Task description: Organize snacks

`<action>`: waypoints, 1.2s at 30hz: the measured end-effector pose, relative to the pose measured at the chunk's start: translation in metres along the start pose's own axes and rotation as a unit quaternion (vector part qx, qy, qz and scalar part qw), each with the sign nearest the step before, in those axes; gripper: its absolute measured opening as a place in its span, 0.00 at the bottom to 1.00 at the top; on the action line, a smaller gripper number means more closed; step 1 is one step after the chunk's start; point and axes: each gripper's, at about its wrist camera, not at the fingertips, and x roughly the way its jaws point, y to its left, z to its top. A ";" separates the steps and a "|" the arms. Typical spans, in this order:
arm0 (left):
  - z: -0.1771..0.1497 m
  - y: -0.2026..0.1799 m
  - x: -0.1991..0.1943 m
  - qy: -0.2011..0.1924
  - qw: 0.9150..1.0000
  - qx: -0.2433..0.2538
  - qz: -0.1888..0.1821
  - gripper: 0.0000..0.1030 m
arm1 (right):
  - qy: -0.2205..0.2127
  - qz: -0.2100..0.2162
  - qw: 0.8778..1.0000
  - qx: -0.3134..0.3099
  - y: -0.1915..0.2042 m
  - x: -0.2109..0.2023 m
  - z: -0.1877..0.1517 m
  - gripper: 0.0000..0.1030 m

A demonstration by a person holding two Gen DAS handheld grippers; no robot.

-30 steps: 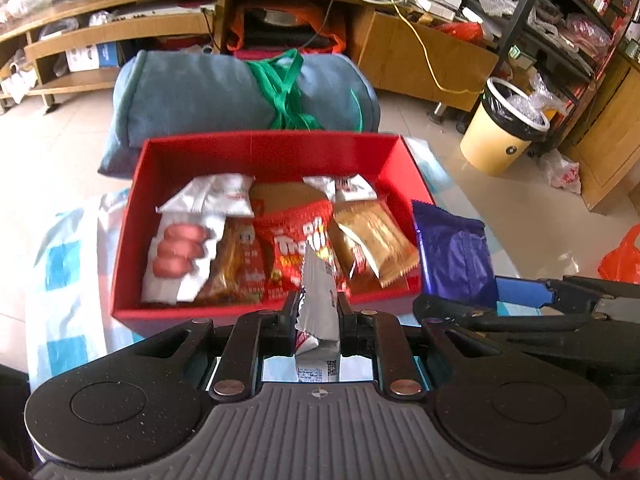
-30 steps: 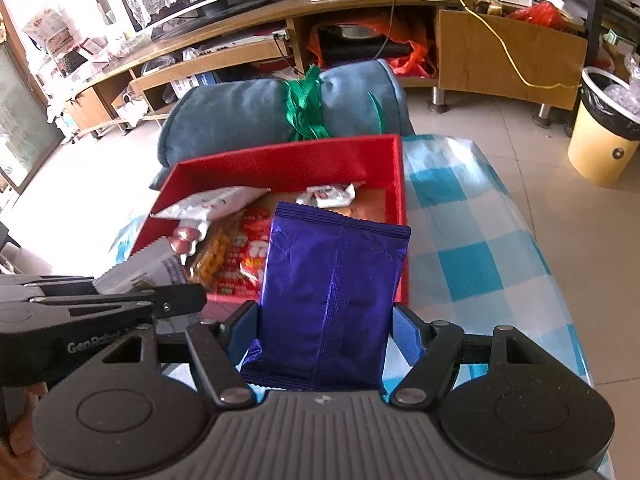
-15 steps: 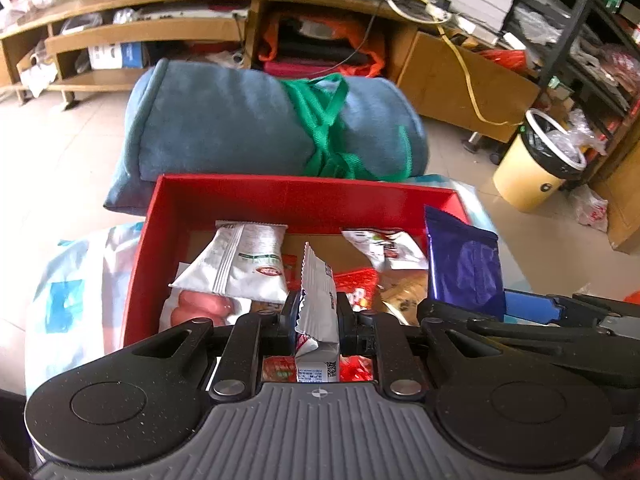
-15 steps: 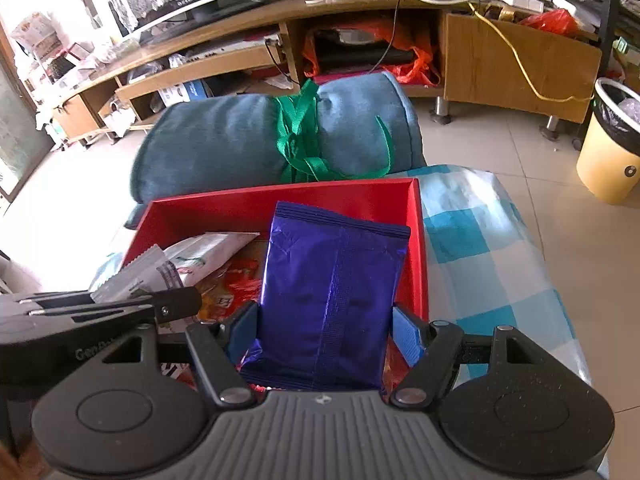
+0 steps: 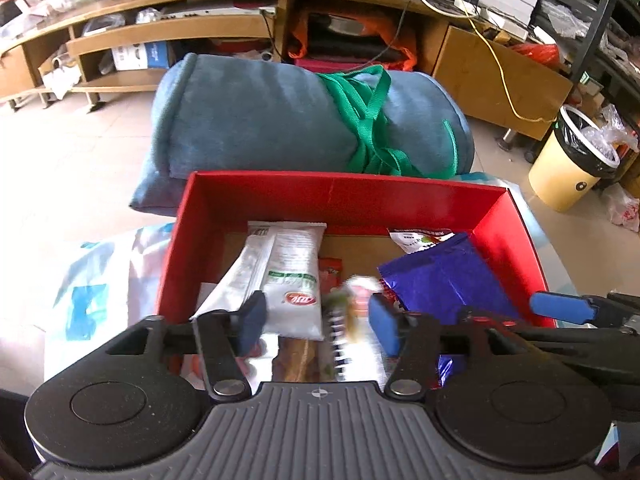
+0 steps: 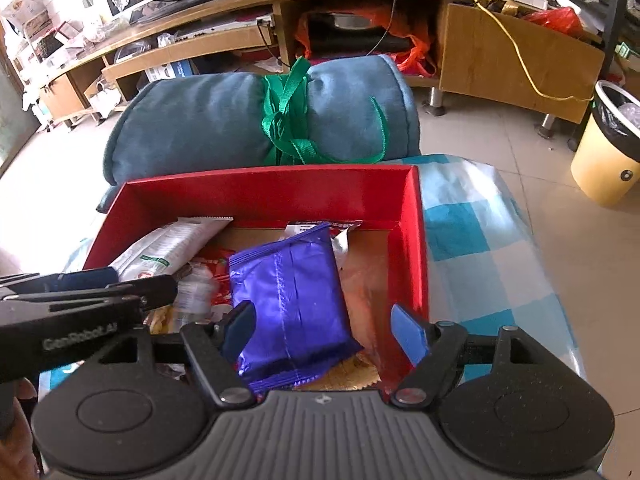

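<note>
A red box (image 5: 344, 192) holds several snack packets, among them a long white one (image 5: 288, 272). My left gripper (image 5: 318, 322) hangs over the box's near side, its jaws opening. A small silver packet (image 5: 354, 312), blurred, drops loose between them without touching the pads. My right gripper (image 6: 324, 326) is over the box's right half, jaws opening too. The purple packet (image 6: 292, 300) lies tilted on the snacks between them. It brushes the left pad and stands clear of the right pad (image 6: 408, 332). The purple packet (image 5: 444, 280) also shows in the left wrist view.
A rolled blue blanket (image 5: 280, 128) tied with green strap lies right behind the box. A blue-and-white checked cloth (image 6: 480, 240) covers the table to the right. A yellow bin (image 6: 604, 160) stands on the floor at far right, and a wooden TV stand (image 6: 500, 56) runs along the back.
Both grippers moved forward over the box and let go. The left one released the small silver packet, which is falling. The right one released the purple packet, which tipped onto the snacks.
</note>
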 end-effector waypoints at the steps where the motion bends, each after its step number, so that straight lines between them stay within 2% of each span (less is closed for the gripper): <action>1: -0.001 0.000 -0.002 -0.002 1.000 0.001 0.002 0.69 | -0.003 -0.001 1.000 -0.001 0.000 -0.003 -0.001 0.69; 4: -0.006 0.000 -0.011 -0.005 1.000 0.009 0.014 0.75 | -0.016 -0.010 1.000 -0.009 0.004 -0.013 -0.004 0.70; 9: -0.017 0.004 -0.026 -0.012 1.000 0.006 0.018 0.76 | -0.030 -0.022 0.999 -0.007 0.008 -0.028 -0.012 0.73; 12: -0.027 0.009 -0.034 -0.015 1.000 -0.002 0.020 0.83 | -0.032 -0.021 0.999 -0.007 0.008 -0.038 -0.020 0.73; 25: -0.072 0.000 -0.058 -0.013 1.000 0.008 0.023 0.83 | -0.018 -0.016 1.000 0.005 0.014 -0.067 -0.074 0.74; 36: -0.100 -0.005 -0.076 -0.020 0.999 0.016 0.023 0.83 | -0.017 -0.016 1.000 0.012 0.011 -0.085 -0.102 0.74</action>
